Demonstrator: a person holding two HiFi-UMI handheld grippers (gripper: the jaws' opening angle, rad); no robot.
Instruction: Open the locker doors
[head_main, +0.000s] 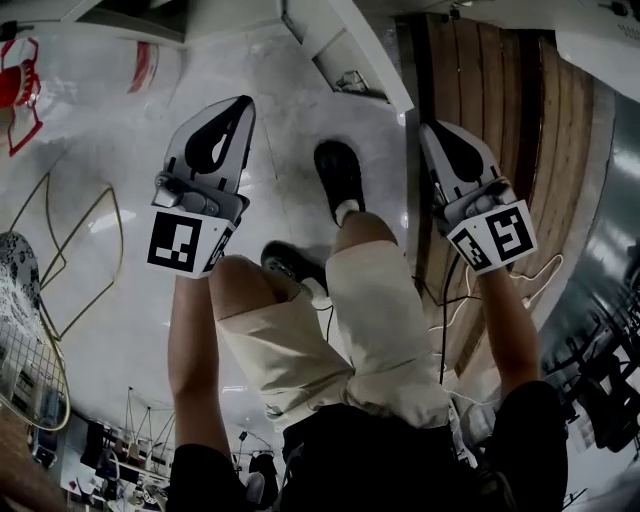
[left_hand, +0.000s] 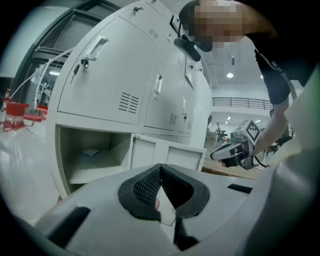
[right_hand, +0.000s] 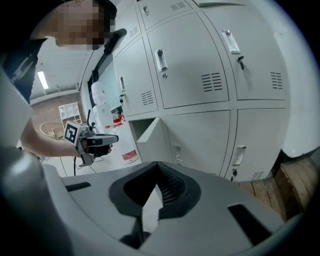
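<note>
Holding left gripper (head_main: 238, 112), right gripper (head_main: 433, 136) shut; open compartment (left_hand: 75, 142) item (left_hand: 91, 152) indistinct.

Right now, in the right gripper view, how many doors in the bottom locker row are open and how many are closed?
Open door: 1
Closed doors: 2
Total: 3

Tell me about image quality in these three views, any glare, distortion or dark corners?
Head view: glare patches on the glossy floor, edges warped. Left gripper view: heavy fisheye bows the lockers, corners vignetted black. Right gripper view: same bowing and dark corners.
</note>
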